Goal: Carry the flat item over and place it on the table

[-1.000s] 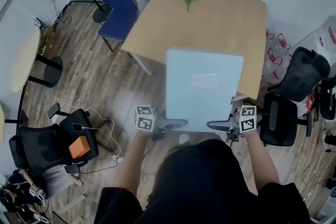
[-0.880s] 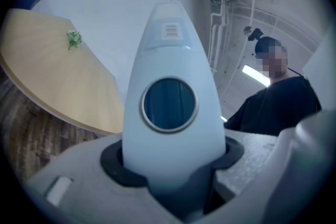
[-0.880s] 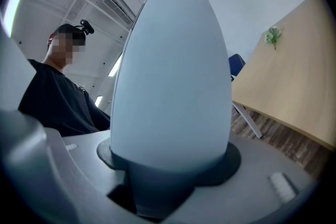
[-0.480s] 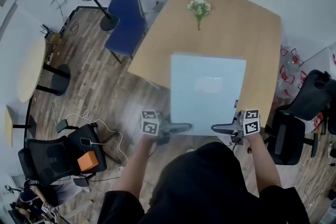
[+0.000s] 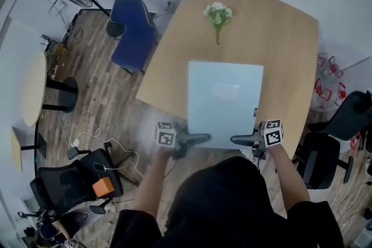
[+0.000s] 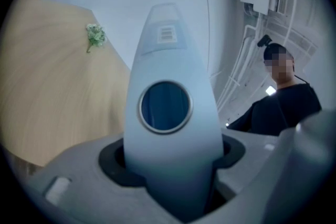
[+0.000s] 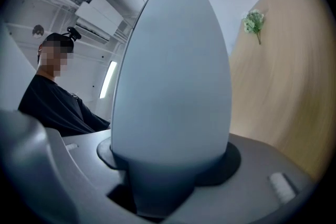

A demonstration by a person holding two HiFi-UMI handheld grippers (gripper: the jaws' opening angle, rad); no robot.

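Flat pale-blue panel [image 5: 225, 103], held level over the near part of the wooden table [image 5: 267, 38]. Its near edge is pinched by the left gripper [image 5: 200, 138] towards the left corner and the right gripper [image 5: 239, 139] towards the right. Small flower sprig [image 5: 218, 15] on the table's far side; blue chair [image 5: 132, 32] left of the table.

The pale blue square flat panel [image 5: 224, 103] hangs level over the near edge of the tan table [image 5: 279, 32].

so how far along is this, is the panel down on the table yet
Done: panel carried over the table. In hand: left gripper and right gripper grip its near edge, the left's jaws just eased slightly wider. Left: lower it flat, release.
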